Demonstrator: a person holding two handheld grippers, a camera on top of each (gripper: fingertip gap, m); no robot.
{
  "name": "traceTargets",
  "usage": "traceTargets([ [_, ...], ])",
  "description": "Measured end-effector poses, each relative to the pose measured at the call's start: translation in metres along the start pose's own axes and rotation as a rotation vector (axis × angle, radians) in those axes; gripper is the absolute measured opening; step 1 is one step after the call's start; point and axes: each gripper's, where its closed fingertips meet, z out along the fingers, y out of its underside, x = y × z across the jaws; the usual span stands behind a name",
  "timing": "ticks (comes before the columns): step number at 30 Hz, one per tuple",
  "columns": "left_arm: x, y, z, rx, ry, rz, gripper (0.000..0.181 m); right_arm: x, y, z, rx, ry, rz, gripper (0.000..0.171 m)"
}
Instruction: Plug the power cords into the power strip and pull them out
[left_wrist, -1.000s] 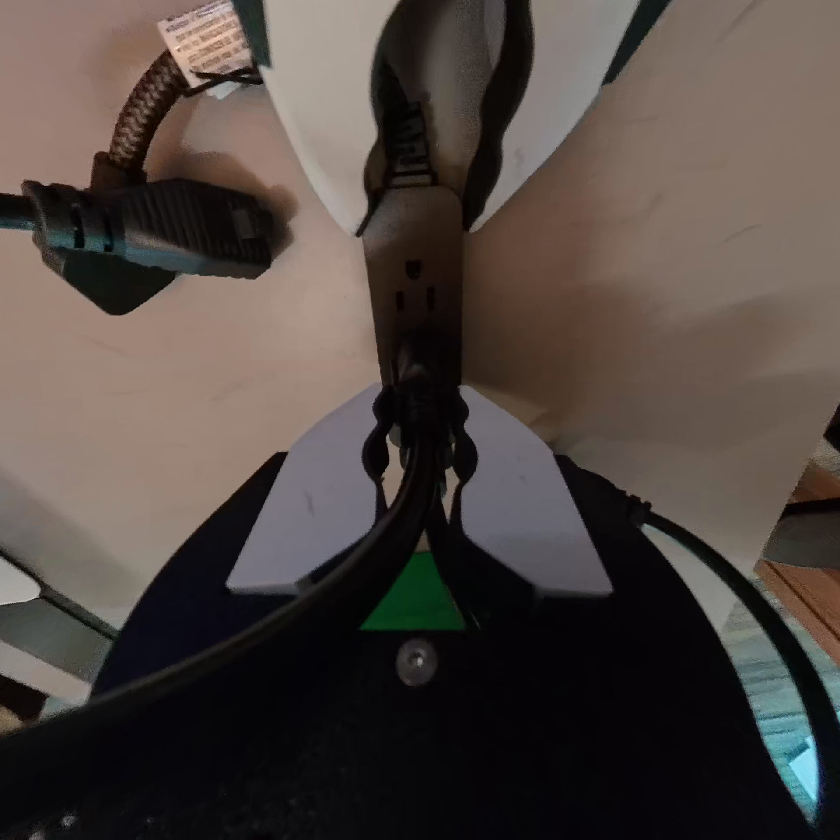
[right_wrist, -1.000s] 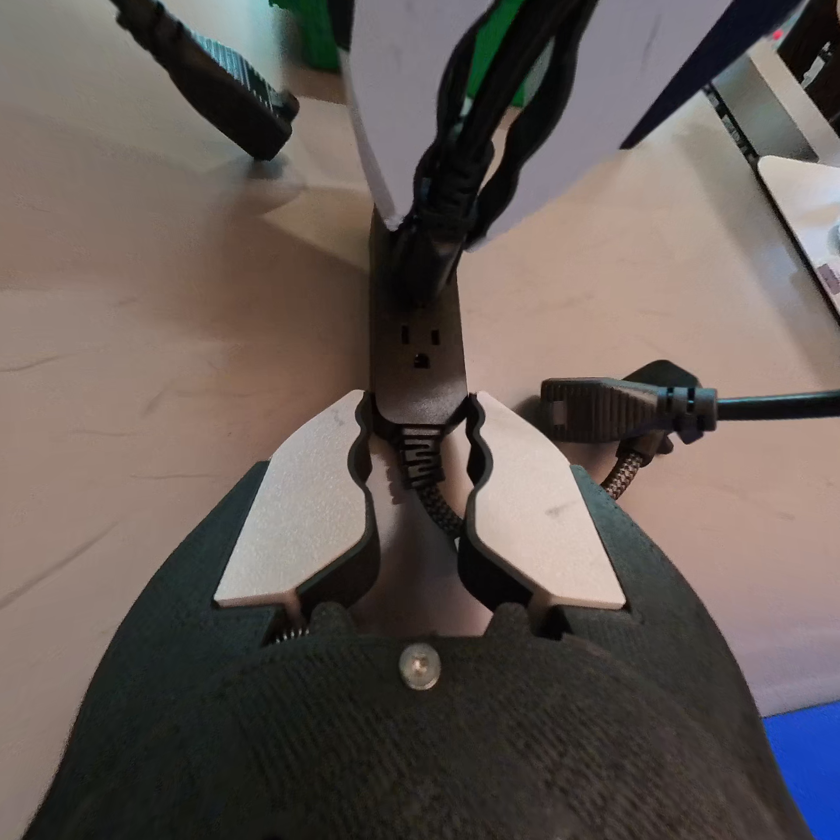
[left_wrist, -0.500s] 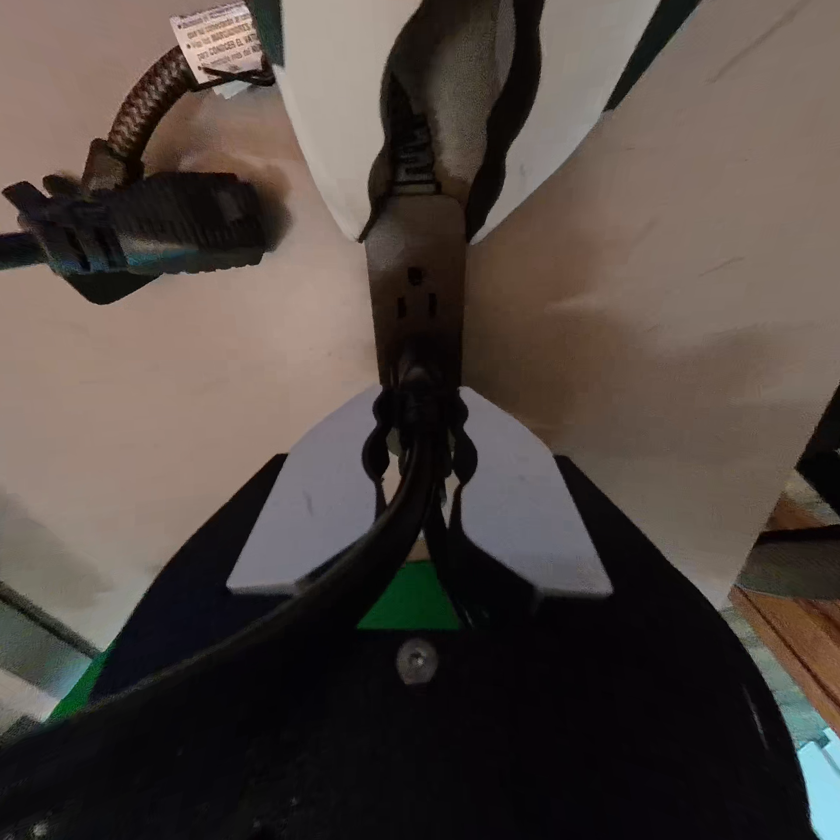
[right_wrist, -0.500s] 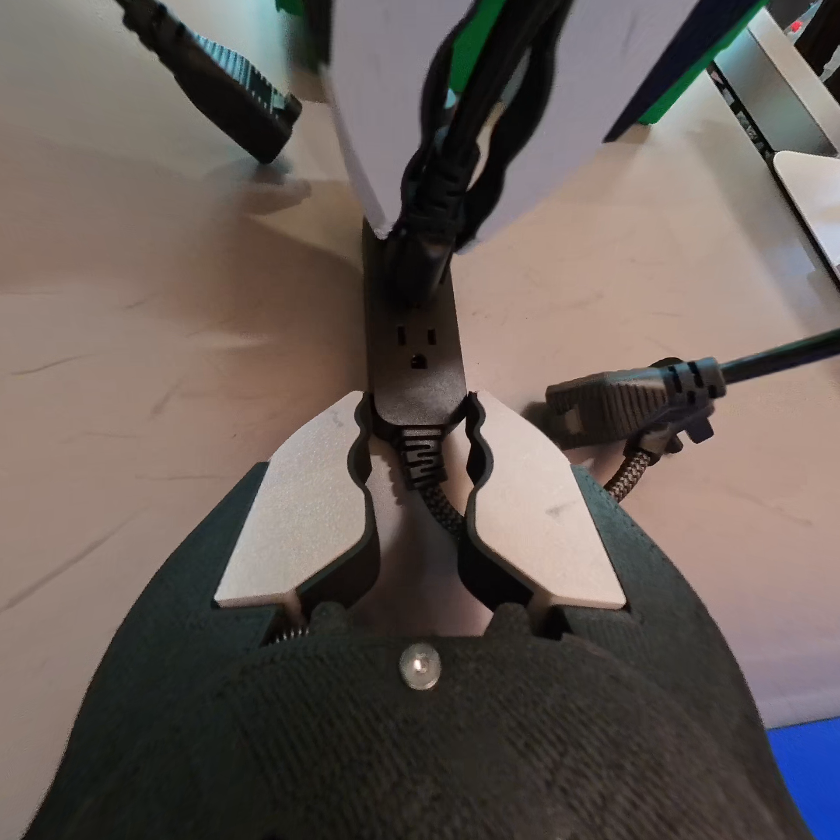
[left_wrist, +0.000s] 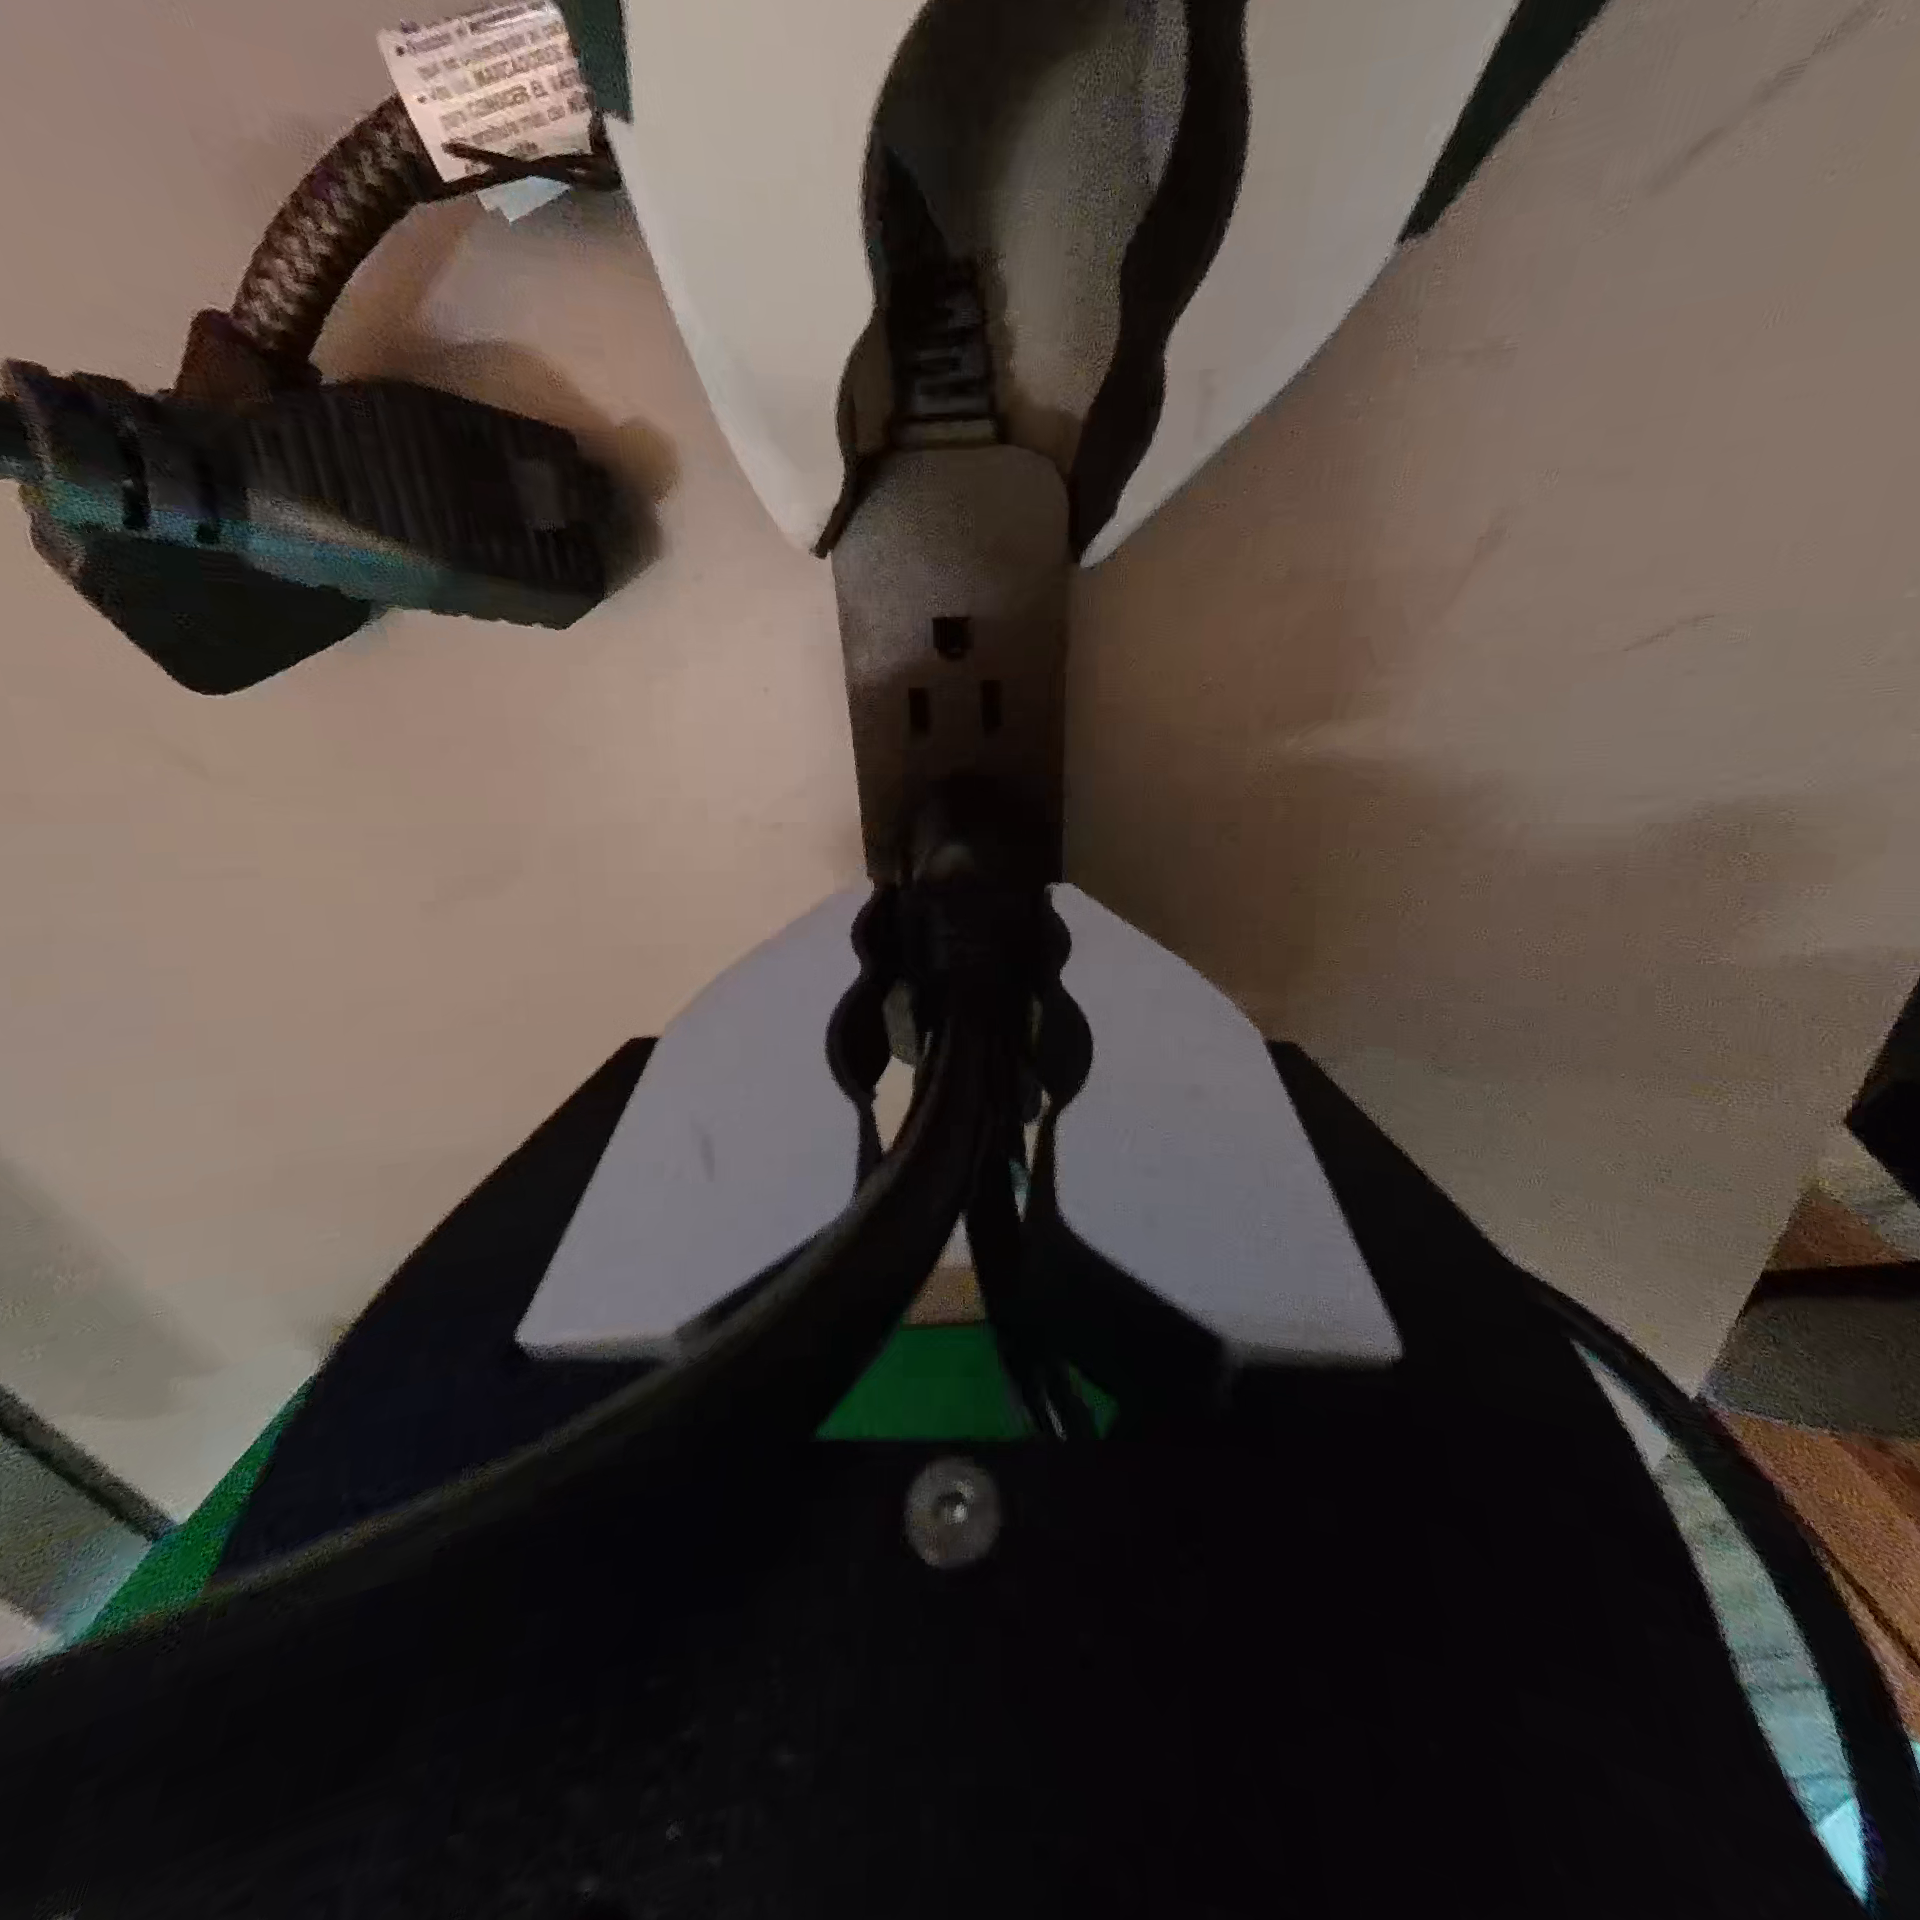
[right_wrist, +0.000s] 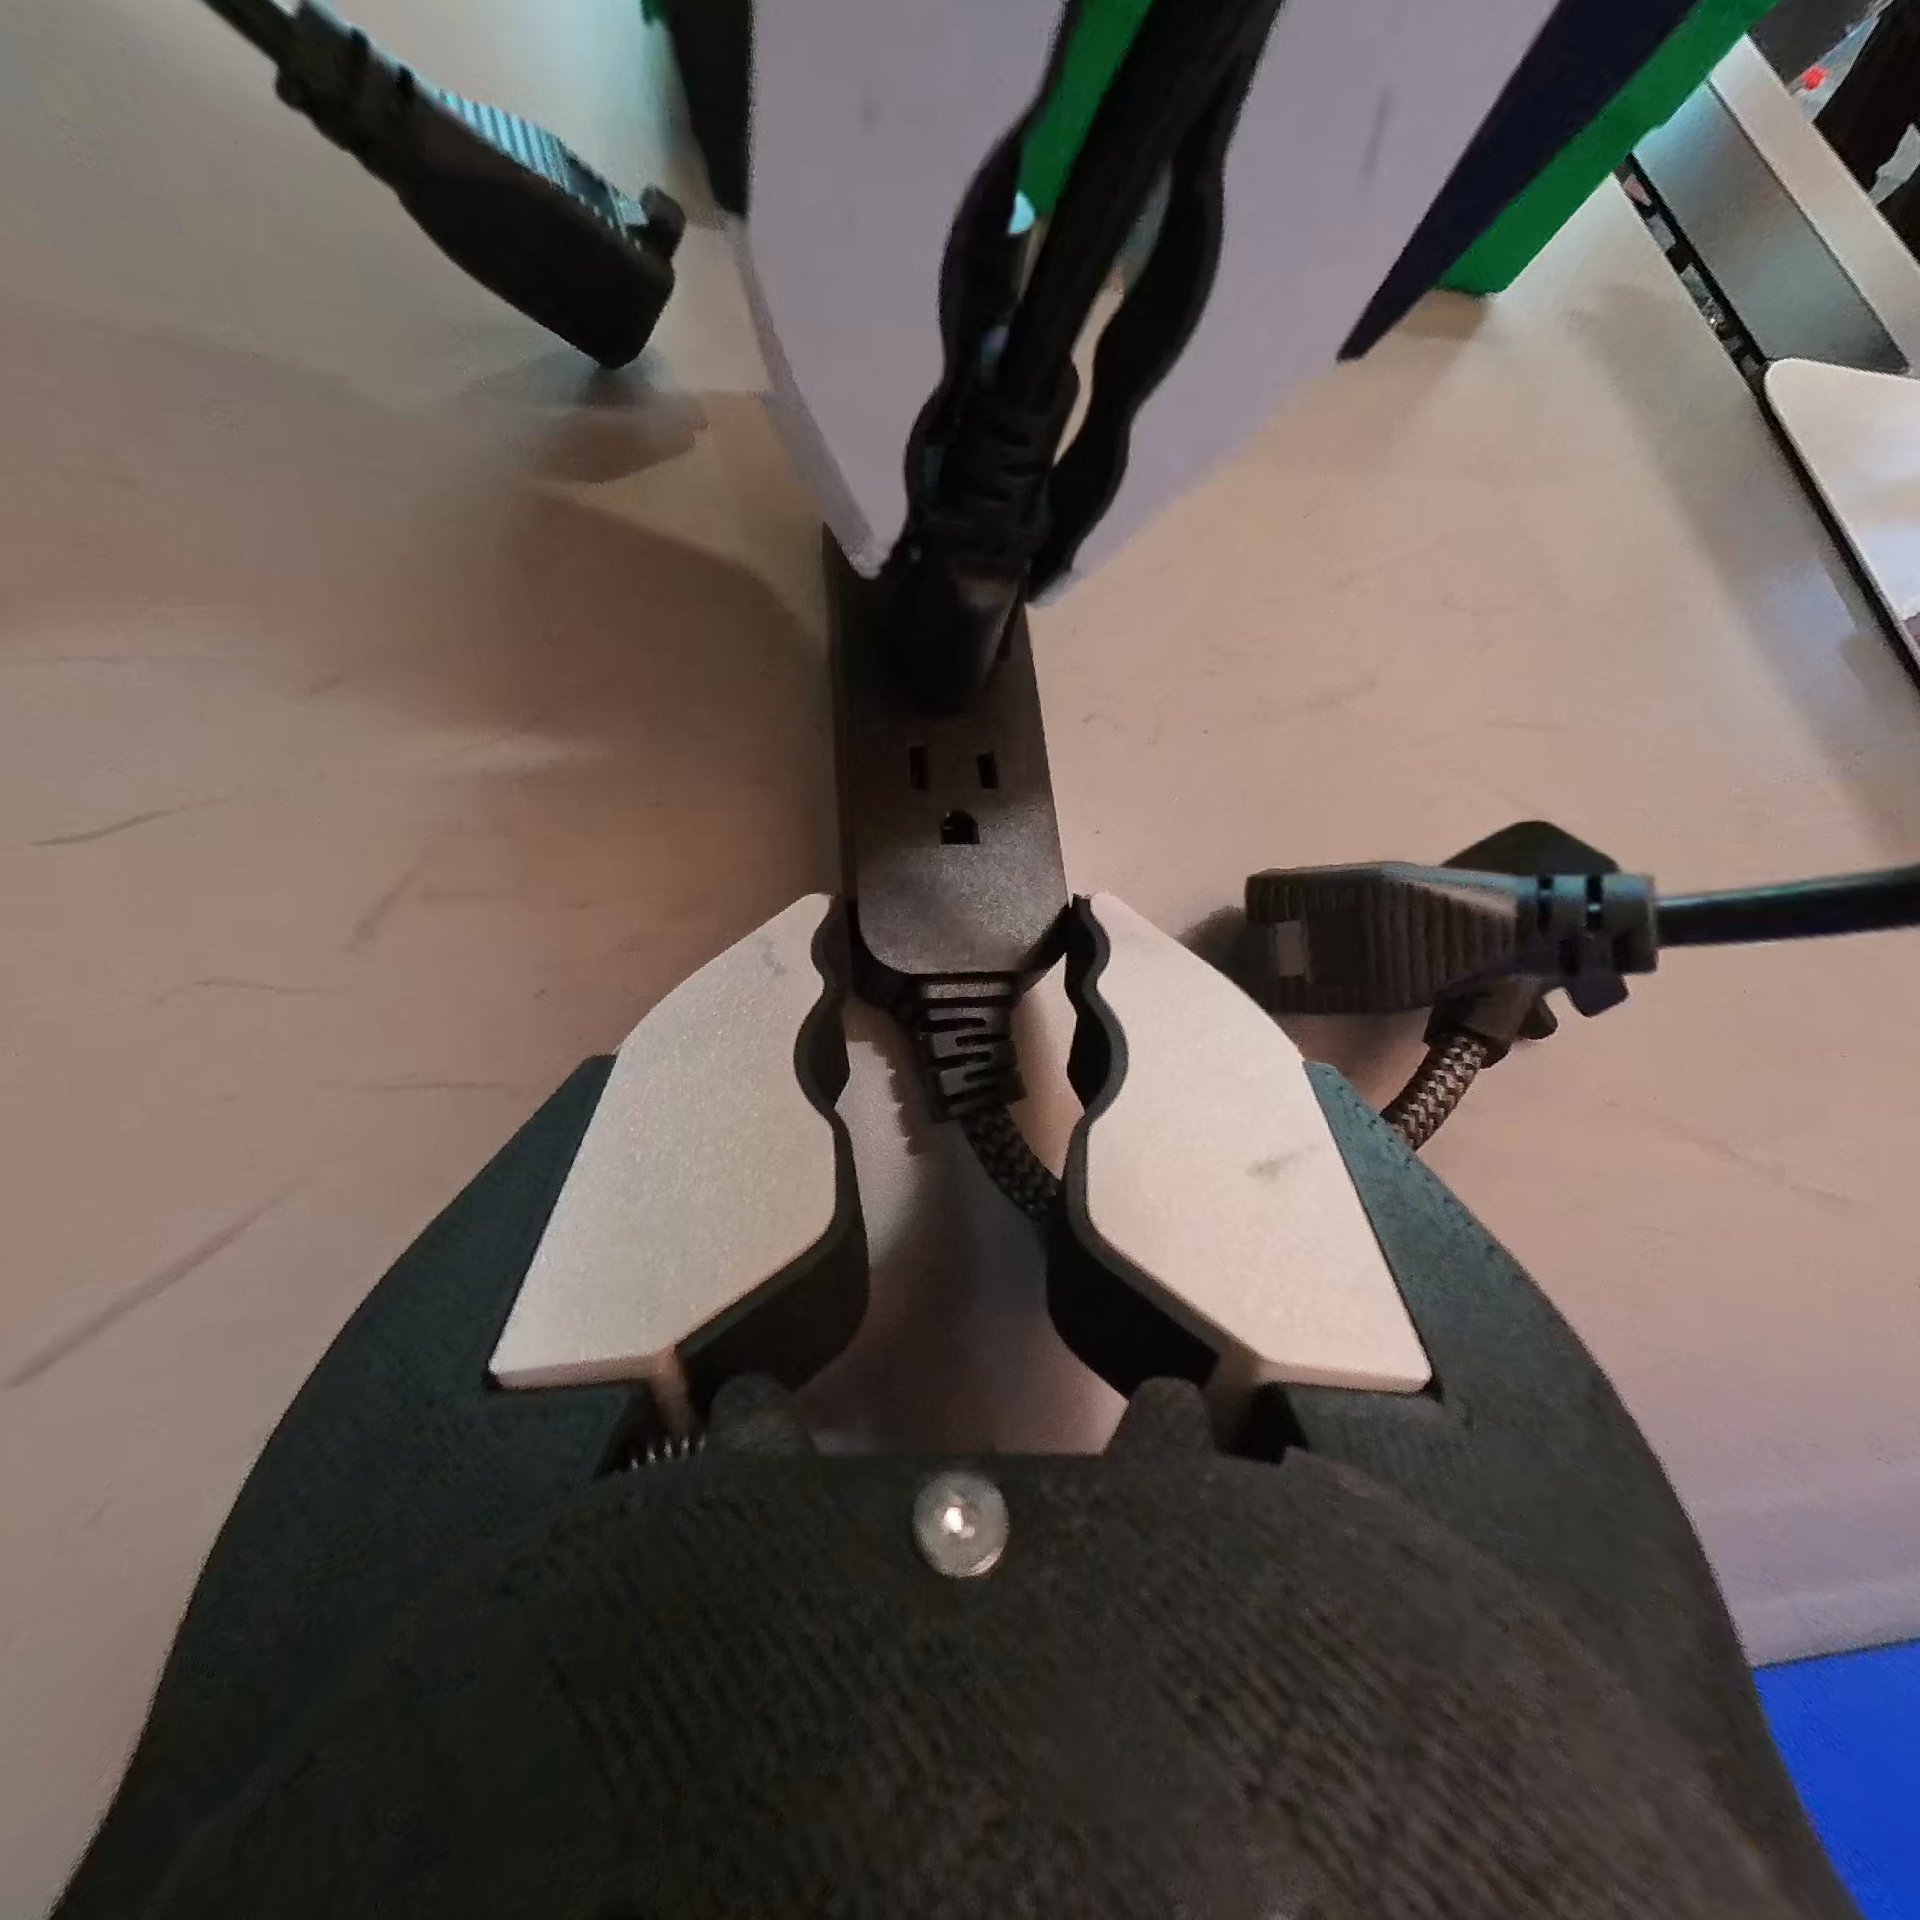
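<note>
A black power strip (left_wrist: 956, 665) lies on a beige table (right_wrist: 416, 831). My left gripper (left_wrist: 956, 914) is shut on a black plug (left_wrist: 951, 852) whose base meets the strip's face; its prongs are hidden. One free socket shows beyond it. My right gripper (right_wrist: 961, 925) is shut on the strip's cord end (right_wrist: 961, 894). The strip's braided cord (right_wrist: 1008, 1153) runs back between the right gripper's fingers. The left gripper and plug (right_wrist: 956, 623) also show at the top of the right wrist view.
A loose black cord connector (right_wrist: 1423, 945) lies right of the strip; it also shows in the left wrist view (left_wrist: 343, 520). Another loose connector (right_wrist: 499, 229) lies at the far left. A white tag (left_wrist: 488, 94) hangs on the braided cord. The table edge and wooden floor (left_wrist: 1849, 1507) are close. There is about 6 cm between the tips of the two grippers.
Both grips hold as before. The loose connector beside the strip tipped up and settled back down. The left gripper shifted only slightly.
</note>
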Motion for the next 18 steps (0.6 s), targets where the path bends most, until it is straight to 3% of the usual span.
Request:
traceTargets([
  [14, 0.004, 0.005, 0.011, -0.072, -0.081, 0.066, 0.028, 0.0, -0.002, 0.001, 0.005, 0.015, -0.029, 0.041],
  [16, -0.003, 0.011, -0.001, -0.127, -0.163, 0.115, 0.035, -0.002, -0.002, 0.0, 0.002, 0.009, -0.026, 0.041],
  [18, -0.003, 0.006, -0.024, -0.068, -0.179, 0.089, 0.034, -0.002, -0.002, 0.0, 0.001, 0.002, -0.018, 0.041],
])
